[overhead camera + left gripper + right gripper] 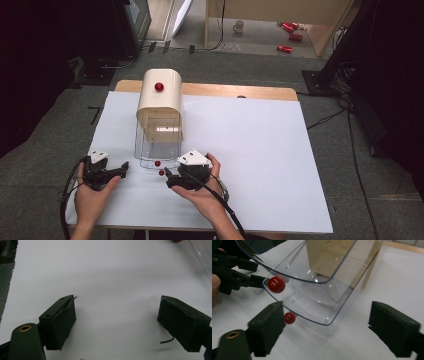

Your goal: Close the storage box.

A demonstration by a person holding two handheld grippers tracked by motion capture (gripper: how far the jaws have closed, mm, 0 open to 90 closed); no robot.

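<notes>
A cream cabinet (158, 102) with a red knob (159, 86) on top stands at the back left of the white sheet. Two clear drawers (157, 147) stick out of its front, the upper drawer (312, 265) above the lower drawer (317, 310). Each has a small red knob: the upper knob (276, 284) and the lower knob (290, 318). My right gripper (325, 312) is open and faces the drawer fronts, its left pad just beside the lower knob, nothing pinched. My left gripper (117, 302) rests open on the sheet to the left of the drawers (124, 170).
The white sheet (250, 150) covers a wooden table, with wide bare room to the right of the cabinet. A clear drawer edge (202, 257) lies at the top right of the left gripper view. Cables trail from both grippers toward the near edge.
</notes>
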